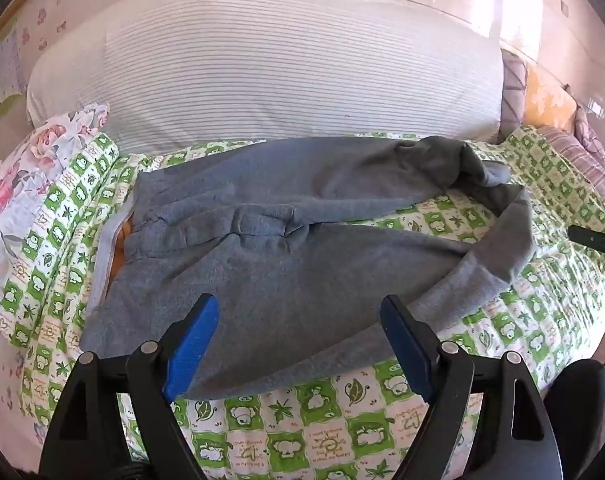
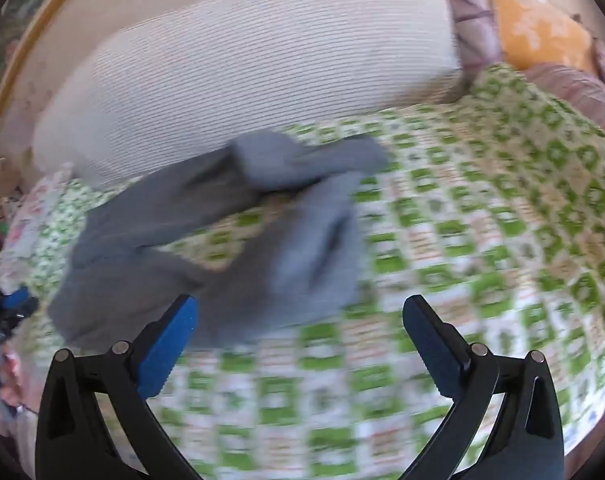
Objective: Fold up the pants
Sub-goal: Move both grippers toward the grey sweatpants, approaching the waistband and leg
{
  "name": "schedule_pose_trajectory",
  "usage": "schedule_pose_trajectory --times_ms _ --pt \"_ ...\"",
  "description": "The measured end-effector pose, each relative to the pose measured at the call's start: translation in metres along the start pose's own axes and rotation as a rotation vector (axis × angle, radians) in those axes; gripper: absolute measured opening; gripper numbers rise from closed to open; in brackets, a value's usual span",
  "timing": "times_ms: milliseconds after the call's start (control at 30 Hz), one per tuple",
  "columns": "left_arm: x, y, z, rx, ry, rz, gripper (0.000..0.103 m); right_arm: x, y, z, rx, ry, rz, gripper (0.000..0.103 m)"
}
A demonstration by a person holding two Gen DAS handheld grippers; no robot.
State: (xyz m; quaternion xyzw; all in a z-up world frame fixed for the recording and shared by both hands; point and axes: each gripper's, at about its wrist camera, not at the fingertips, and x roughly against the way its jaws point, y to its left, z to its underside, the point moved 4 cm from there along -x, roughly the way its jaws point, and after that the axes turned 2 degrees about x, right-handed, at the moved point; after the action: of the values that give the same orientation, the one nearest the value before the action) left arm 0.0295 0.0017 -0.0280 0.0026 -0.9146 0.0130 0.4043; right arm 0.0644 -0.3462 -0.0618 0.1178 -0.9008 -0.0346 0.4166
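Note:
Grey sweatpants (image 1: 286, 240) lie spread on a green-and-white patterned quilt (image 1: 326, 432), waistband at the left, both legs running right with the ends crumpled. My left gripper (image 1: 300, 308) is open and empty, hovering over the near leg by the hip. In the blurred right wrist view the leg ends of the pants (image 2: 286, 224) lie ahead and to the left. My right gripper (image 2: 300, 308) is open and empty above the quilt (image 2: 482, 220), just right of the near leg's cuff. The right gripper's tip (image 1: 594, 238) shows at the right edge of the left wrist view.
A large white striped pillow (image 1: 262, 68) lies behind the pants, also in the right wrist view (image 2: 254, 68). A floral pillow (image 1: 30, 168) sits at the left. An orange cushion (image 2: 538, 28) and plaid bedding (image 1: 582, 160) are at the far right.

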Motion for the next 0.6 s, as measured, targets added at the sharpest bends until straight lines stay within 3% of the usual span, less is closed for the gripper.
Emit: schedule_pose_trajectory --times_ms 167,300,600 --pt "0.007 -0.002 -0.005 -0.015 -0.006 -0.002 0.084 -0.007 0.047 0.001 0.054 0.031 -0.077 0.103" --pt "0.013 -0.008 -0.009 -0.015 -0.017 -0.012 0.083 -0.007 0.065 -0.002 0.106 0.039 -0.081 0.103" --pt "0.013 -0.012 -0.005 -0.021 -0.041 -0.003 0.084 0.004 0.073 -0.01 0.131 0.033 -0.095 0.103"
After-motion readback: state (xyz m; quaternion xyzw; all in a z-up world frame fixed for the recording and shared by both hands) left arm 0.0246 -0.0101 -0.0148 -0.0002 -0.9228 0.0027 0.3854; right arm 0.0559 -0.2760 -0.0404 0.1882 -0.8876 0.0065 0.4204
